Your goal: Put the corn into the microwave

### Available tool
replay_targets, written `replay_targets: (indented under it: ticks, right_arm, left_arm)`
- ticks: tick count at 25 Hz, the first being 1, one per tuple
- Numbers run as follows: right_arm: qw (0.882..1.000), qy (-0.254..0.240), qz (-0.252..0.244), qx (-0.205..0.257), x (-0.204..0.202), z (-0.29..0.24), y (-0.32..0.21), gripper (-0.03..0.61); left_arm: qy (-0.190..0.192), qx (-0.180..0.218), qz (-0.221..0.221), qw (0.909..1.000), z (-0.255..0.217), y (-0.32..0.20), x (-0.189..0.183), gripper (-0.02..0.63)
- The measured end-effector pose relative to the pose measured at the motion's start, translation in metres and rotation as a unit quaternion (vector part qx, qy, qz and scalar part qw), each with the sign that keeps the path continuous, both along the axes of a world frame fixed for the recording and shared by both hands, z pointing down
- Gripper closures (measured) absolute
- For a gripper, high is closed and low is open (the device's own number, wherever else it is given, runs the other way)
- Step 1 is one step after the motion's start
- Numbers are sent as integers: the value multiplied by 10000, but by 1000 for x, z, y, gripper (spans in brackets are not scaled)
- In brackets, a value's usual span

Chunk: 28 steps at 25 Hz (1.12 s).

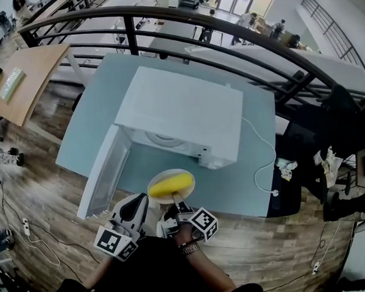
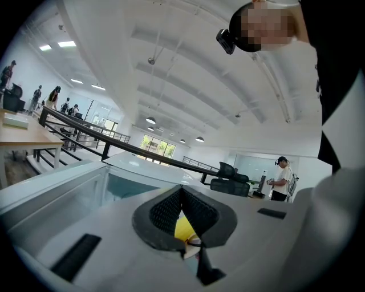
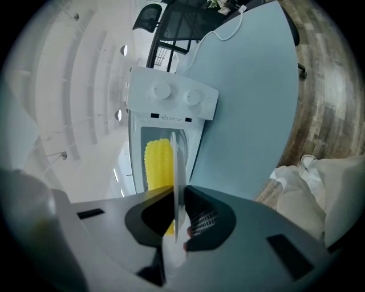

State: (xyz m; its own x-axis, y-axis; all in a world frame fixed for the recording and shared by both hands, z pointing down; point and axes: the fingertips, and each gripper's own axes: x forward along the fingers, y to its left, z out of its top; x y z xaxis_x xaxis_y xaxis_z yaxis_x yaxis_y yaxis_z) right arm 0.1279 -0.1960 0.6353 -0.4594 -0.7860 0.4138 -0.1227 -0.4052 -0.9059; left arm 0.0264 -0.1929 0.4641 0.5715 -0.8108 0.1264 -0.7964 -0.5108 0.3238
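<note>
The near rim of the plate is pinched edge-on between the almost closed jaws of the right gripper. The jaws of the left gripper are pressed together on nothing. The corn is carried on the plate just beyond the right fingertips, near the open microwave on the table.

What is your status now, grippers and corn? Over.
Right gripper shut on plate rim. Left gripper shut, empty. Corn on plate, before open microwave, not yet inside. Nothing in the way.
</note>
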Motion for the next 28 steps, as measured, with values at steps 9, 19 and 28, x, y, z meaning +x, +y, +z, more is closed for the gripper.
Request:
replay_targets:
  ticks: [9, 19, 28]
  right_arm:
    - [9997, 66, 212, -32, -4, 7, -33, 549]
    - [9983, -73, 557, -182, -18, 26, -63, 549]
    - [9961, -68, 871, -150, -25, 38, -95, 549]
  left_arm:
    - [59, -76, 173, 9998, 4, -32, -3, 611]
    - [126, -136, 350, 9992, 10, -62, -7, 611]
    - [62, -137, 553, 9984, 15, -90, -10, 611]
